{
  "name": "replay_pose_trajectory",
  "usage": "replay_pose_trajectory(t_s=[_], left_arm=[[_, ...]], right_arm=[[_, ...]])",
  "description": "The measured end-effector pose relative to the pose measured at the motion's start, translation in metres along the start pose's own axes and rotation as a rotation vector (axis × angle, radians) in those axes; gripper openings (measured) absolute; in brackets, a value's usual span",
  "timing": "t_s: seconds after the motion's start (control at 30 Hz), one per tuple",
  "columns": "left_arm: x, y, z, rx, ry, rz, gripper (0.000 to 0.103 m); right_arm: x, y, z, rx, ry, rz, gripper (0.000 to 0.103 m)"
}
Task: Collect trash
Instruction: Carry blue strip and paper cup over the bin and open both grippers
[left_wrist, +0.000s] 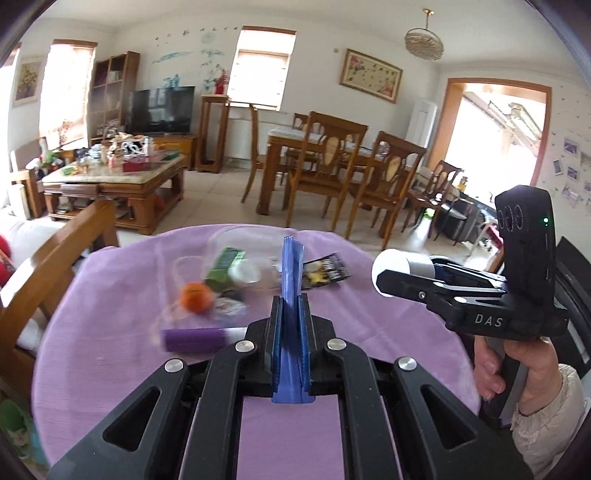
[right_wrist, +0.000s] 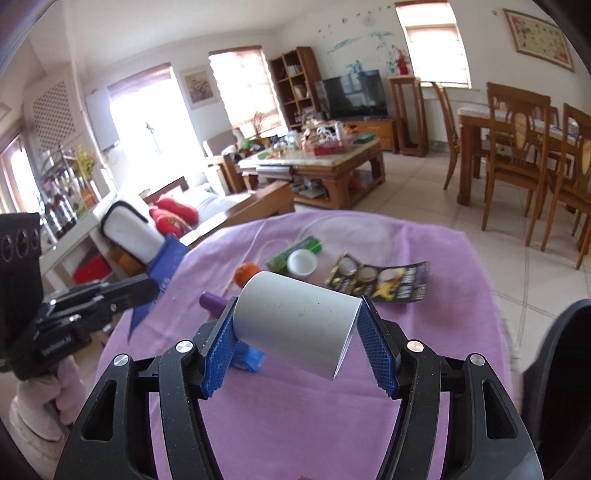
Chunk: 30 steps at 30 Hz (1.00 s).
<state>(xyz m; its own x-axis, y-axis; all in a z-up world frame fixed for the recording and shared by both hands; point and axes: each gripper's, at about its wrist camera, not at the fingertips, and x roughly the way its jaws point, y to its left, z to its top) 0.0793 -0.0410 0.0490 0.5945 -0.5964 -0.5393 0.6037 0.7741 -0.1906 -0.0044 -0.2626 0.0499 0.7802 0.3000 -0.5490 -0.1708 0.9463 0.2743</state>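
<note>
Through my left wrist camera, my left gripper (left_wrist: 290, 314) is pinched tight on one flat blue wrapper (left_wrist: 292, 269), which stands upright on edge between the pads, above the purple-clothed counter (left_wrist: 92, 354). On the cloth ahead I count one orange ball (left_wrist: 195, 297), one purple tube (left_wrist: 195, 339) lying on its side nearest me, one green packet (left_wrist: 225, 266), one white lid (left_wrist: 243, 275) touching the packet, one black and gold wrapper (left_wrist: 327, 273) just right of the blue one, and one clear plastic container (left_wrist: 240, 240) behind them, hazy and hard to outline. To the right, my right gripper (left_wrist: 384, 273) shows side-on, off the counter's edge, clamped on a white cup (left_wrist: 402, 267), my right hand (left_wrist: 517, 369) around its handle.

Through my right wrist camera, my right gripper (right_wrist: 299, 328) holds that single white cup (right_wrist: 299, 328) across its body, tipped on its side with the mouth toward lower right; it is plain, matte, lightly speckled with specks of dirt, and hangs above the counter (right_wrist: 443, 332). Beyond it lie the same pieces: one orange ball (right_wrist: 246, 273), one purple tube (right_wrist: 212, 301) partly behind the cup, one green packet (right_wrist: 295, 249), one white lid (right_wrist: 302, 262), one black and gold wrapper (right_wrist: 380, 278). A small blue scrap (right_wrist: 247, 358) lies under the left pad. At far left my left gripper (right_wrist: 155, 284) grips the blue wrapper (right_wrist: 162, 273) beside the counter's edge.
</note>
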Motion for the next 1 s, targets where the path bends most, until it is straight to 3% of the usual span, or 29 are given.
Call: replay_pose_trajectory(t_s=[0.3, 0.53, 0.77, 1.0], left_arm=[[0.066, -0.104, -0.006, 0.012, 0.092, -0.211, 0.008], [0.119, -0.182, -0.017, 0.062, 0.175, -0.326, 0.008], [0.159, -0.243, -0.030, 0.102, 0.250, -0.370, 0.008], [0.192, -0.268, -0.041, 0.156, 0.325, -0.361, 0.008]], right_arm=[[-0.096, -0.096, -0.024, 0.090, -0.084, -0.119, 0.062], [-0.161, -0.192, -0.061, 0.211, -0.129, -0.251, 0.062], [-0.194, -0.269, -0.102, 0.350, -0.160, -0.321, 0.062], [-0.180, -0.298, -0.129, 0.423, -0.130, -0.313, 0.063]])
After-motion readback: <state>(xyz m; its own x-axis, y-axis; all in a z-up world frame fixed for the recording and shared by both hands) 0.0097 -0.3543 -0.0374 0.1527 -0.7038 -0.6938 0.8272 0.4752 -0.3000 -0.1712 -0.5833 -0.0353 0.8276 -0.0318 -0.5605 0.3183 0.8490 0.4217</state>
